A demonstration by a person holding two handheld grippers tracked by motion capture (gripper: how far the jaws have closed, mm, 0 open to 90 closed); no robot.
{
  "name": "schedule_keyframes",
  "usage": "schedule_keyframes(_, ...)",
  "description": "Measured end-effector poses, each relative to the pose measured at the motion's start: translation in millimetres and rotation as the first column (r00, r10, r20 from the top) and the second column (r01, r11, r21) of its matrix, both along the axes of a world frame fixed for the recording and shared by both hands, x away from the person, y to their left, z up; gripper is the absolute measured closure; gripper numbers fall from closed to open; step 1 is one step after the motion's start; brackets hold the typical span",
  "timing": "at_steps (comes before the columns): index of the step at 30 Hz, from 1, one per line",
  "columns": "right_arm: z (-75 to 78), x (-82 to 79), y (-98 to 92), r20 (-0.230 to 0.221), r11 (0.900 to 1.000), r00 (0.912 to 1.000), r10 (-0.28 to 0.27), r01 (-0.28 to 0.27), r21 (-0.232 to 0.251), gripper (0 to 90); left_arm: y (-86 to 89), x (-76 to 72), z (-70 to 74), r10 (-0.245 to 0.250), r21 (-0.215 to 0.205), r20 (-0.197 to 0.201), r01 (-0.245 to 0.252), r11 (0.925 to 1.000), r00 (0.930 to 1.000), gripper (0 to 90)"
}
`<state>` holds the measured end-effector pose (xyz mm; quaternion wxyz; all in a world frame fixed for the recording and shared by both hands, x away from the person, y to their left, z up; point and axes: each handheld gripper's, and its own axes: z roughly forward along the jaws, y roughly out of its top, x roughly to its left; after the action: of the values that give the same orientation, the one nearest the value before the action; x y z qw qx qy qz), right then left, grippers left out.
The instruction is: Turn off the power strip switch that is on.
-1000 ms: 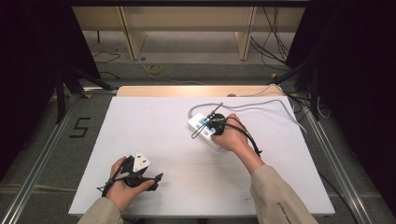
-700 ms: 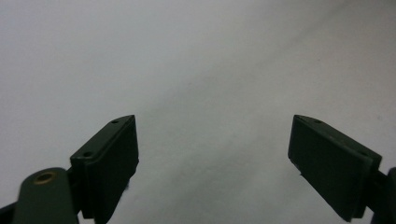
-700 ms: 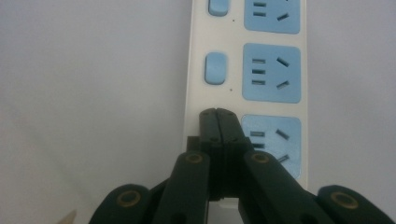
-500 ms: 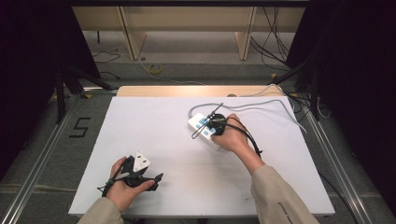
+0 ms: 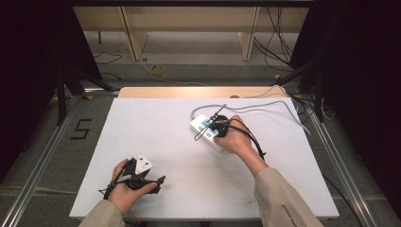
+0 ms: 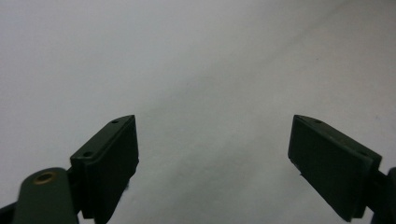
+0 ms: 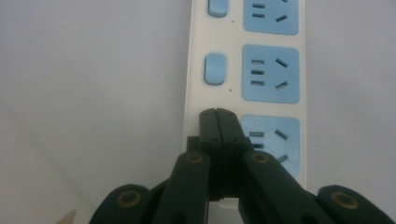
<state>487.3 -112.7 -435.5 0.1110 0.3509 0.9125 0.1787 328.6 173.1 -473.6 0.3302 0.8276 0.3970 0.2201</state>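
A white power strip [image 5: 202, 124] with blue sockets and blue switch buttons lies right of the table's middle. Its grey cord [image 5: 265, 105] runs off to the back right. My right gripper [image 5: 213, 127] is over the strip, held by the person's right hand. In the right gripper view the jaws are pressed shut with nothing between them. My right gripper [image 7: 217, 114] has its tips at the strip's [image 7: 271, 70] left edge, beside the nearest socket [image 7: 273, 140], and they hide whatever lies beneath. My left gripper [image 5: 158, 181] rests near the front left, open over bare table [image 6: 215, 140].
The white table [image 5: 156, 127] has a wooden strip along its far edge. Metal rails run along both sides on the floor, and a "5" mark [image 5: 80, 128] is on the floor at the left. Cables lie on the floor behind and to the right.
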Motion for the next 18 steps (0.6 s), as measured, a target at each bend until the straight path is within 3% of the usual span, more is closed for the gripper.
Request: schedule_keyframes(18,6.3,-2.9,-7.5,0.020,1.000,0.9998,-0.004,0.004,0.019,90.0,0.0,0.2,-0.3,0.000,0.000,-0.001,0.000,1.0000,1.0000,15.9)
